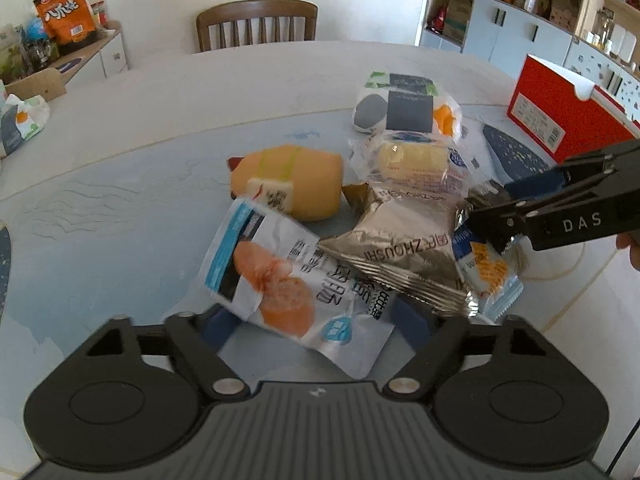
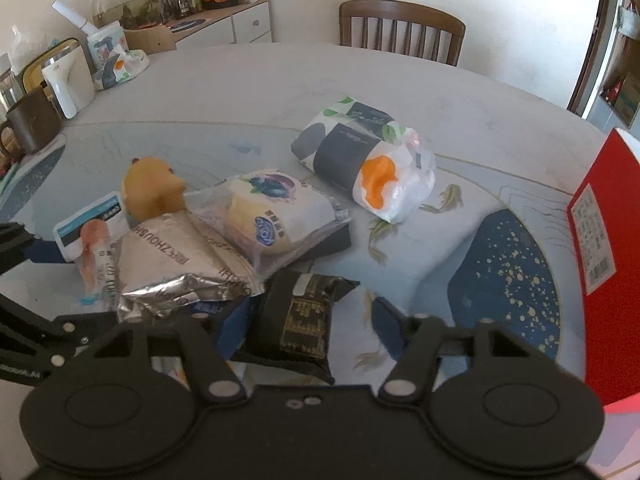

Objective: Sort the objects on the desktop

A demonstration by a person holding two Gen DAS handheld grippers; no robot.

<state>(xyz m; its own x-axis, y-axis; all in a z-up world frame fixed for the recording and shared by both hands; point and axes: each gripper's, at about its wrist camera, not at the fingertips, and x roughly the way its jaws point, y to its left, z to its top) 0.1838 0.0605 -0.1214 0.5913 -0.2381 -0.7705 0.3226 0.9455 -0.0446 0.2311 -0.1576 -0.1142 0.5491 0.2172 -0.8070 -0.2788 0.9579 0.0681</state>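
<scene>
The left gripper [image 1: 316, 328] is hanging slack over the heap of snacks in the middle of the round table [image 1: 160, 120]. A glossy white packet [image 1: 288, 280] printed with an orange food picture is lying slantwise between its blue fingers [image 1: 218, 326]. The near finger is sitting just beside the packet's edge, while the other is standing clear of it, so nothing is clamped.

The right gripper [image 2: 308, 320] is likewise loose. It is straddling a flat black packet with gold print [image 2: 300, 320], and bare cloth is showing between that packet and its right-hand finger.

A crinkled silver foil bag [image 1: 400, 248] is leaning across the white packet's corner. Behind it, a pale yellow cake in clear film [image 1: 412, 164] is resting against a smooth, rounded yellow toy [image 1: 292, 184]. A soft cylinder of tissue in printed plastic [image 1: 404, 108] is lying apart from the heap, farther back.

A stiff red cardboard box [image 1: 560, 120] is standing at the right side of the table, well apart from the pile. The far half of the table is lying pale and bare up to its curved rim, where a wooden slat-backed chair [image 1: 256, 24] is standing. The left side of the patterned blue cloth is also lying open.
</scene>
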